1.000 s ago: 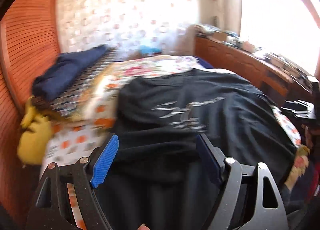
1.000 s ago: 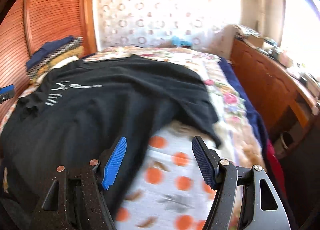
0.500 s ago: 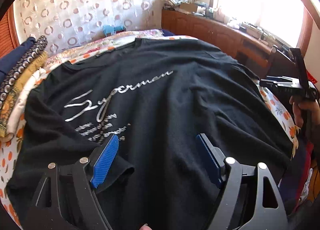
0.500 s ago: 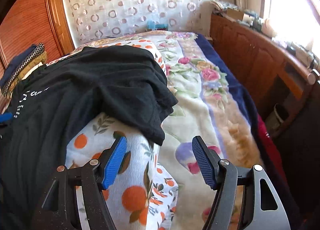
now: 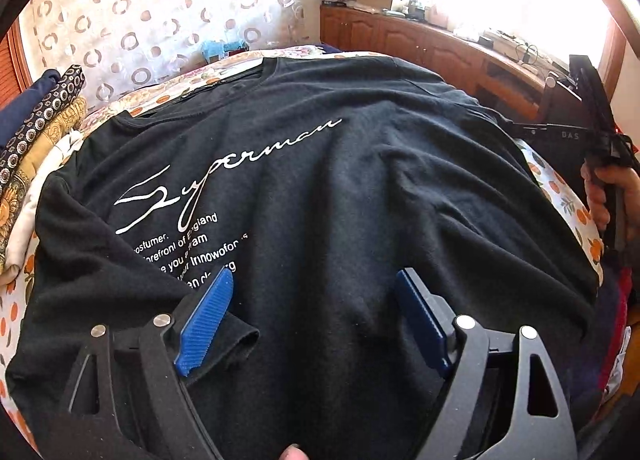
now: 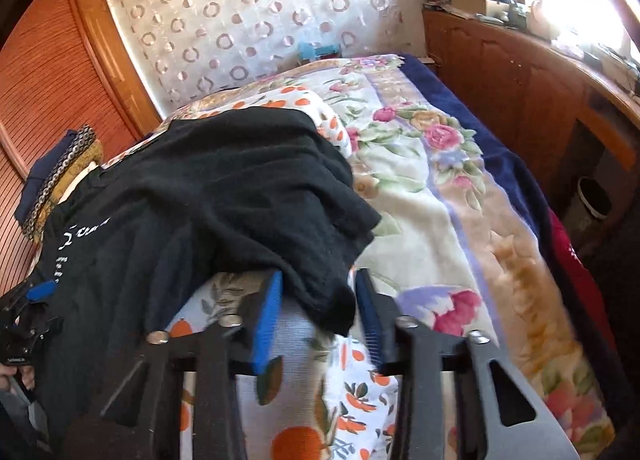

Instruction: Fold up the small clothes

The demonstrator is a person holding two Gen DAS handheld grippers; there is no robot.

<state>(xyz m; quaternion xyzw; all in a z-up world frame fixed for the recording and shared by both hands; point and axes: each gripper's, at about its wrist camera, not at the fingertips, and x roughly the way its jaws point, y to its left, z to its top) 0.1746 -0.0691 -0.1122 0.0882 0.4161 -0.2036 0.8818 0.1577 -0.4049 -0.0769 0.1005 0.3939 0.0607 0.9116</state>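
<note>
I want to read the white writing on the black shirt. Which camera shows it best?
The left wrist view. There the white lettering lies across the middle of the black T-shirt, with "Superman" readable. The right wrist view catches only a small scrap of the lettering at the shirt's left edge, too small to read.

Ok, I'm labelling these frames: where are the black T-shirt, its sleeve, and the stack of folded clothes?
black T-shirt point(image 5: 360, 188): left wrist view, chest.
sleeve point(image 6: 320, 292): right wrist view, hem corner.
stack of folded clothes point(image 5: 36, 128): left wrist view, patterned edge.

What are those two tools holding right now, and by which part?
The right tool is closing around the black T-shirt's sleeve corner, not yet clamped. The left tool holds nothing.
</note>
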